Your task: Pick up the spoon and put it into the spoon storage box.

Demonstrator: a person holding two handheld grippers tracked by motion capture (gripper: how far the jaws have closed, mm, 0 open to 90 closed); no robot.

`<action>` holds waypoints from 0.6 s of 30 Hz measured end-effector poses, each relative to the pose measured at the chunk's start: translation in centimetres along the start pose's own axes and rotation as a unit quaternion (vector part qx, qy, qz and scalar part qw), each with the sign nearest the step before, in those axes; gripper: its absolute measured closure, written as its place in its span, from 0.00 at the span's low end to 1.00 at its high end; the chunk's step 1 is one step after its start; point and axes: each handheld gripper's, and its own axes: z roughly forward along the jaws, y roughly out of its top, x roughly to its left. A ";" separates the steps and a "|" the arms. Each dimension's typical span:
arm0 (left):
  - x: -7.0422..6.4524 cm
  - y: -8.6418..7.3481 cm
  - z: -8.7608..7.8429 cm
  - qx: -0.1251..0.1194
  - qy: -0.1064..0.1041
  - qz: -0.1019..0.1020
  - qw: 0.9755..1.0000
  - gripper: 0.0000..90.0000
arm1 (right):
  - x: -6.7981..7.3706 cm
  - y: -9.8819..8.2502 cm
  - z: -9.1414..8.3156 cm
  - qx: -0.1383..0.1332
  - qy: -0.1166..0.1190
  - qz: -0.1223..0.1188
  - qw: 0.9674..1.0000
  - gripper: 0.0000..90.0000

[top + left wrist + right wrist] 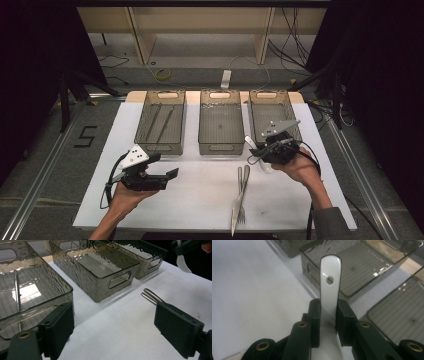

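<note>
- Step in hand, as we read it: sorting cutlery into bins; the right gripper [261, 148] carries a white spoon [330, 290], lifted off the white table [200, 200].
- We see its jaws clamped on the spoon's handle in the right gripper view, one pad on each flat side; the handle end with its small hole sticks out past the tips.
- In the high view the spoon's bowl hangs below the gripper, just off the near end of the right bin [272, 112].
- Three smoky plastic bins stand in a row at the far side: the left bin [161, 120] holds thin metal rods, maybe chopsticks; the middle bin [221, 122] and the right bin look empty bar specks.
- Next move, our judgement: carry the spoon over a bin rim, lower it, spread the jaws. Which bin is meant we cannot tell; the right one is nearest.
- Needs care: the spoon is long and may catch the rim if it goes in too low.
- The left gripper [170, 175] is idle near the left bin's near end, jaws wide apart, nothing between them.
- A knife [238, 205] and a fork [243, 192] lie side by side on the table between the two hands, touching or nearly so, not yet sorted.
</note>
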 end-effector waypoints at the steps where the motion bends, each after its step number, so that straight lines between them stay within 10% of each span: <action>1: 0.0 0.0 0.0 -0.002 0.001 0.000 1.000 0.17 | -0.1 0.4 0.2 -0.005 0.000 0.003 1.000 0.85; 18: 0.1 -0.1 -0.8 -0.017 0.001 -0.007 1.000 0.17 | -1.8 6.0 3.5 -0.066 -0.017 0.046 0.997 0.84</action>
